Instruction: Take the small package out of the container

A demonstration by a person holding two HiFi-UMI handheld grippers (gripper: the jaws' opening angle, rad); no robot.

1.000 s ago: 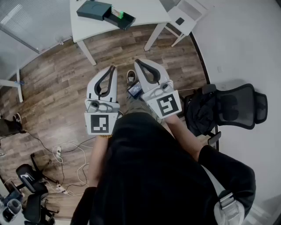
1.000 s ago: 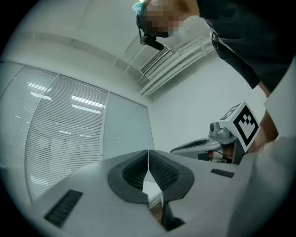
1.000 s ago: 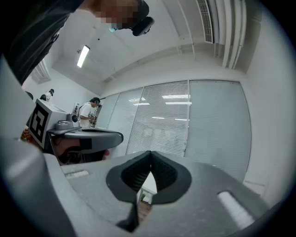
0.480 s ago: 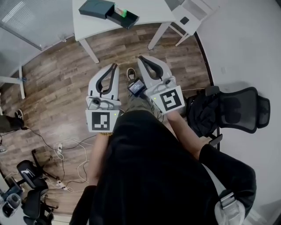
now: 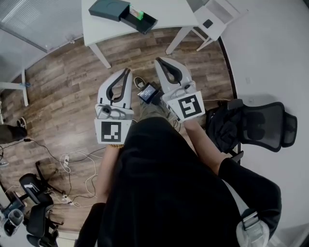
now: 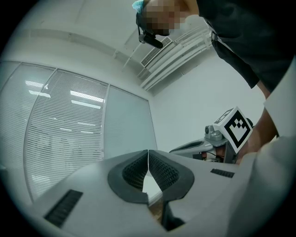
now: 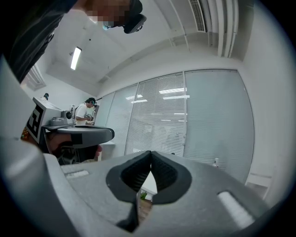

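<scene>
Head view: you stand over the wooden floor (image 5: 63, 87) with both tongs held out level ahead of your body, tips toward the top of the frame. Your left tongs (image 5: 126, 72) sit just left of centre. Your right tongs (image 5: 159, 61) are beside them to the right, a little higher in the frame, and the two do not touch.

Left gripper view: the ribbed pads meet tip to tip, closed, with nothing pinched between them. Right gripper view: the same, pads together at the tip and empty.

Container (image 5: 110, 8): dark, lying on the white table (image 5: 166, 13) at the top edge of the head view, left of centre. Its drawer is pulled out toward the right. The small package (image 5: 137, 13), green, lies in that drawer. Both tongs are over the floor below the table's near edge, well apart from the container.

Surroundings: black office chair (image 5: 263, 126) at mid right. Loose cables (image 5: 77, 161) on the floor at lower left. A small dark device (image 5: 148, 92) shows between the two tongs; you cannot tell what carries it. Right gripper view: slatted blinds (image 7: 162, 120) fill the wall ahead, and another person (image 7: 85, 111) sits far off at mid left
</scene>
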